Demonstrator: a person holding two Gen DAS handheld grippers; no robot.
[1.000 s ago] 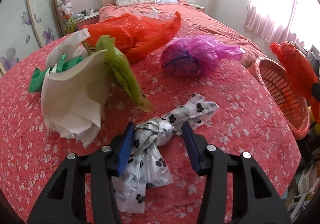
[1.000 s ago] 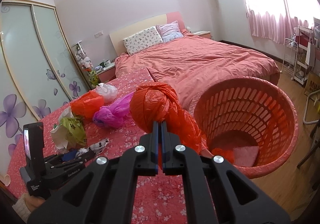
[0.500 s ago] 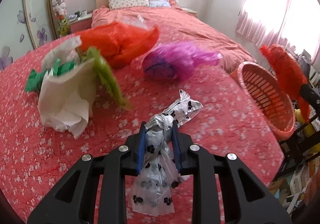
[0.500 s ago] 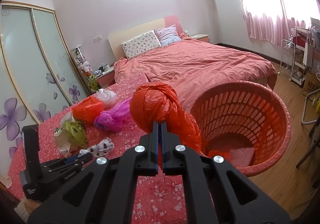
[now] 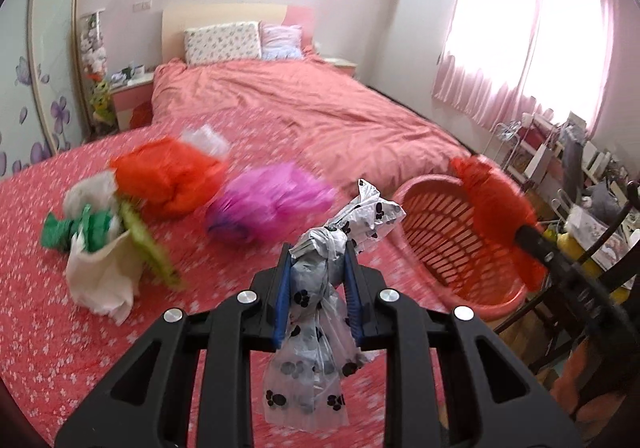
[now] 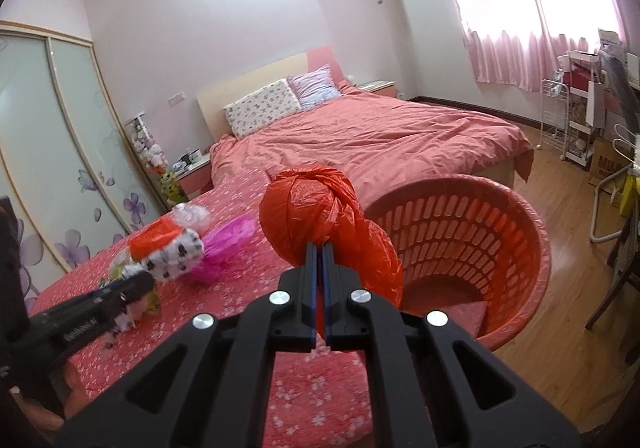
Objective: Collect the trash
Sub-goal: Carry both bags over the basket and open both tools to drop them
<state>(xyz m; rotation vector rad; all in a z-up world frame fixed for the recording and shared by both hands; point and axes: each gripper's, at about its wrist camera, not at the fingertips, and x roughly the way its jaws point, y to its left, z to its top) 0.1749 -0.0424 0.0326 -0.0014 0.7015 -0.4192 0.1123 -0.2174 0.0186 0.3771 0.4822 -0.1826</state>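
My left gripper is shut on a knotted white bag with black paw prints and holds it lifted above the red flowered cover. My right gripper is shut on a knotted red bag and holds it in the air just left of the red plastic basket. The basket stands past the cover's right edge in the left wrist view, with the red bag over its rim. The paw-print bag also shows in the right wrist view.
Loose bags lie on the cover: an orange one, a pink one, a green one and a crumpled white one. A bed lies behind. A rack and clutter stand at the right.
My left gripper closed on the paw-print bag and lifted it off the cover, toward the basket. My right gripper kept holding the red bag beside the basket.
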